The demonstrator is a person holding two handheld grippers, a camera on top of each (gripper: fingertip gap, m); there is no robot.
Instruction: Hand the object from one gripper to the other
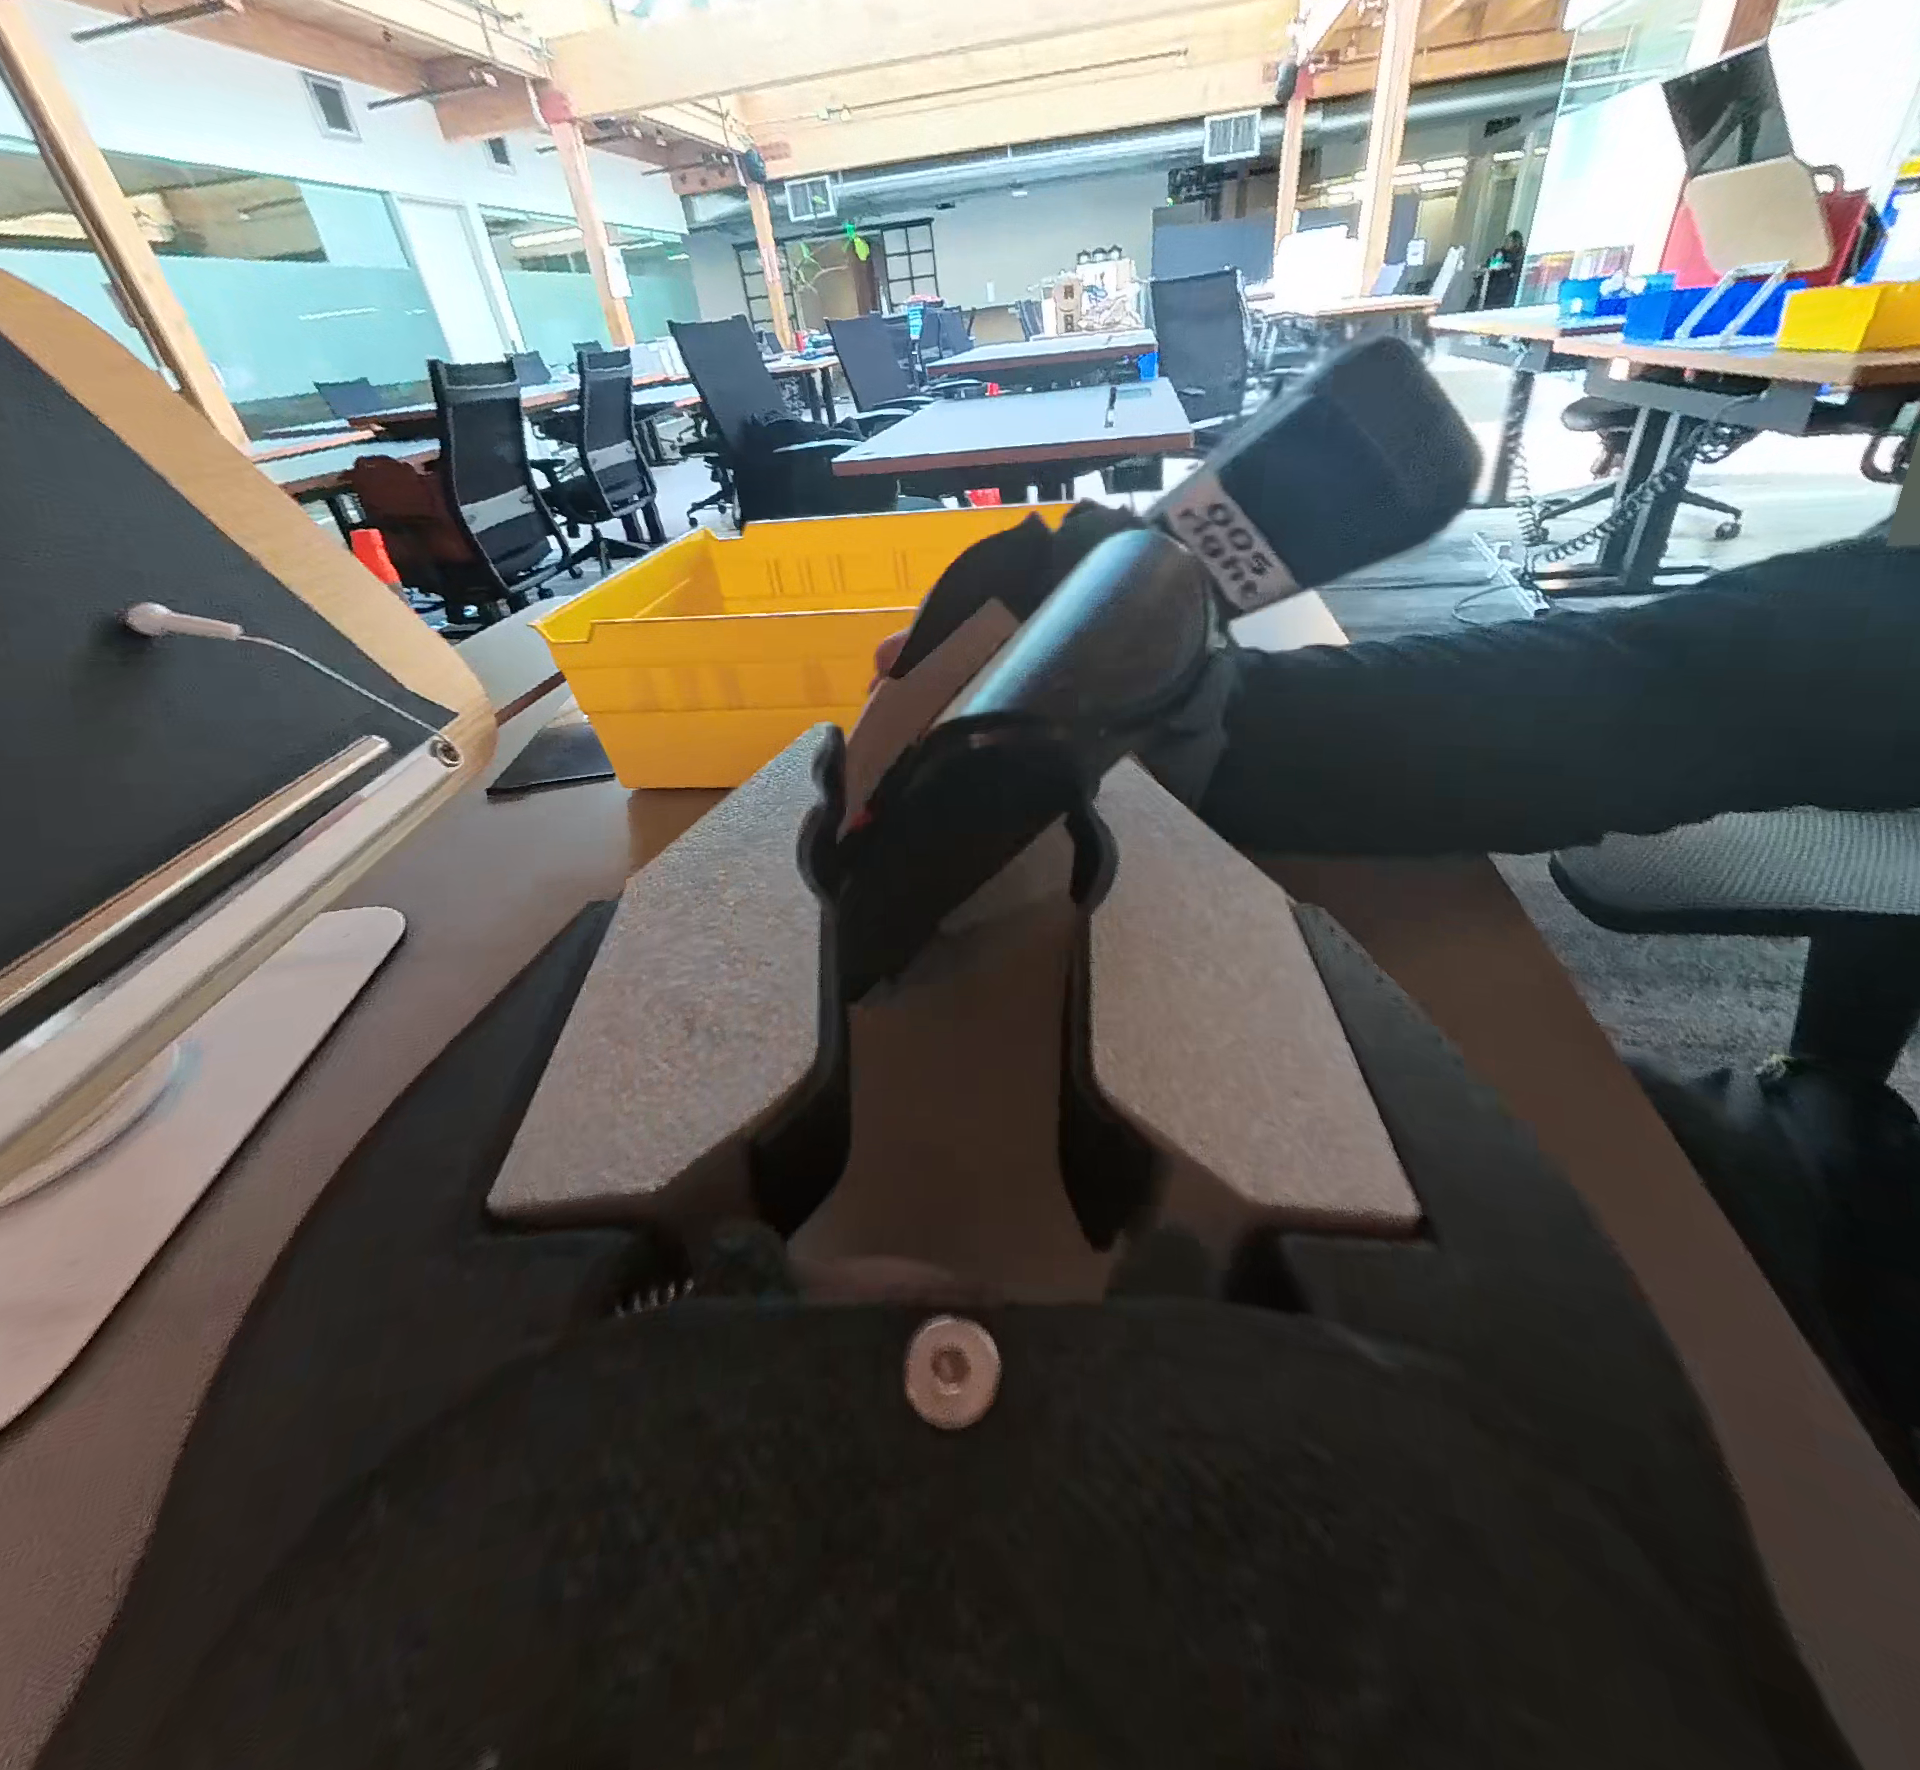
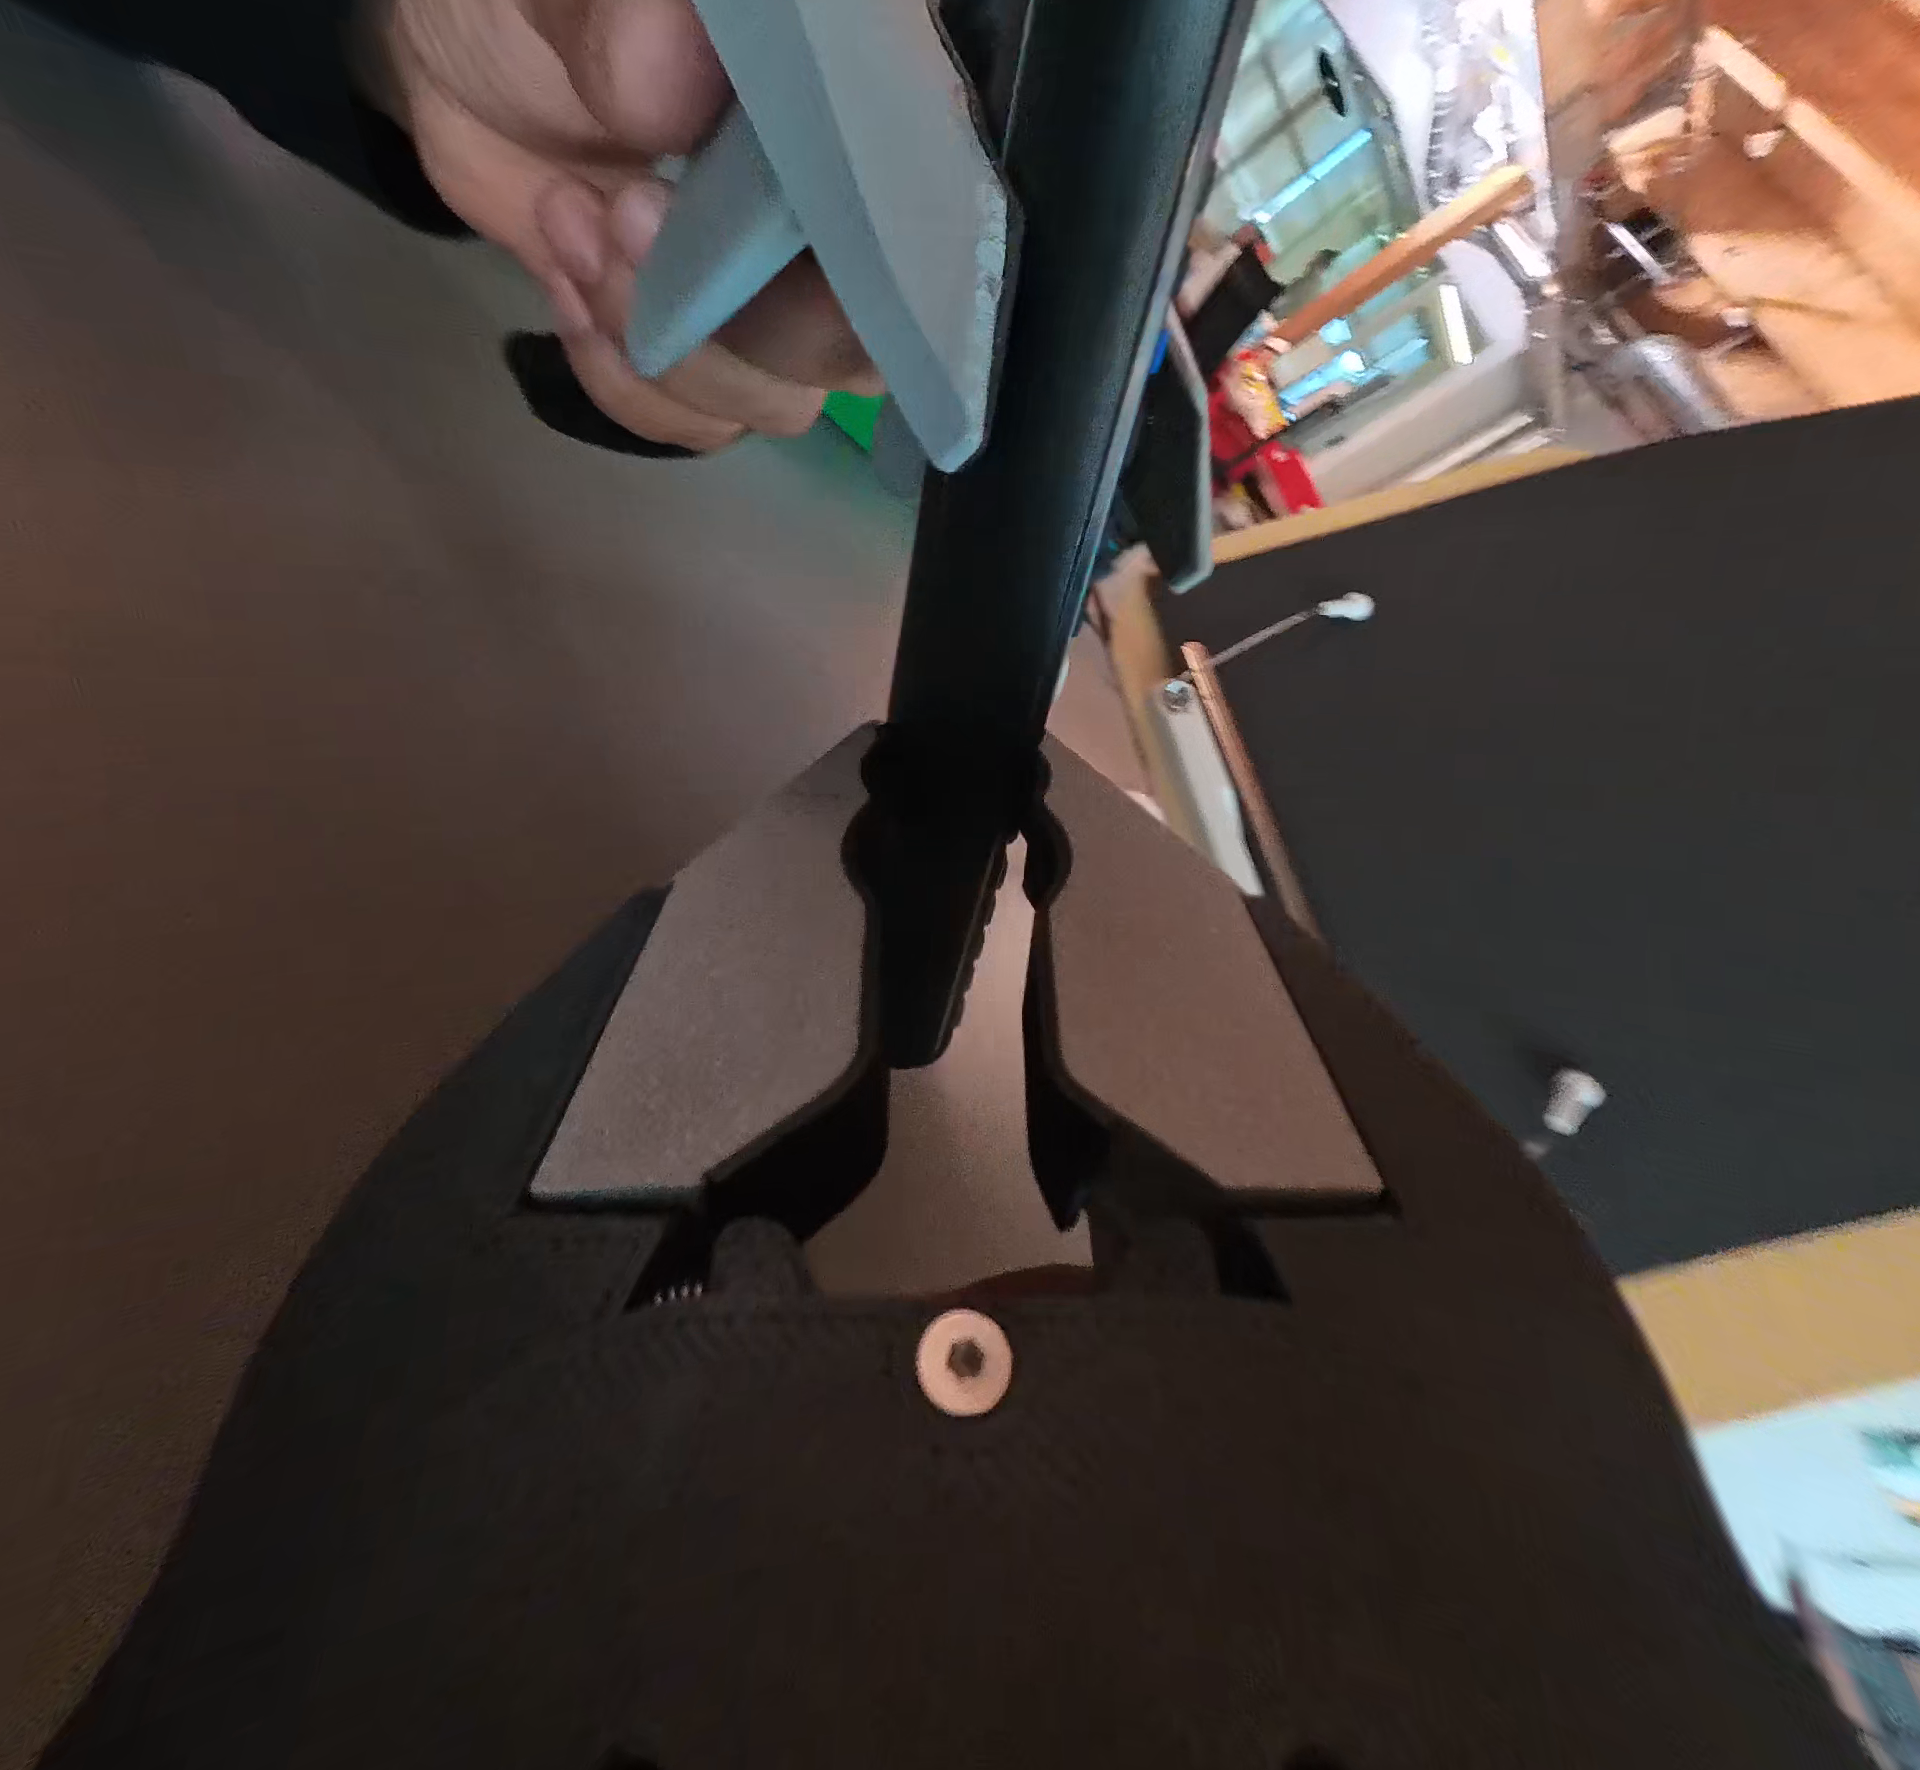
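Observation:
A long flat black object (image 1: pixel 935 889) is held between both grippers above the brown table (image 1: pixel 582 837). My left gripper (image 1: pixel 956 837) is shut on one end of it. My right gripper (image 2: pixel 951 816) is shut on the other end, and the object (image 2: pixel 1101 266) runs up from its tips. In the left wrist view the right gripper (image 1: pixel 935 692) comes in from the upper right, held by an arm in a black sleeve (image 1: pixel 1558 723). In the right wrist view the left gripper (image 2: pixel 1081 494) stands astride the object, with one grey finger (image 2: pixel 852 141) flat against it.
A yellow bin (image 1: pixel 748 660) stands on the table just behind the grippers. A black board with a wooden edge (image 1: pixel 156 629) leans on a metal stand at the left. An office chair (image 1: pixel 1766 889) is at the right. A bare hand (image 2: pixel 540 89) holds the left gripper. My hands' fingertips stand some 6 cm from each other.

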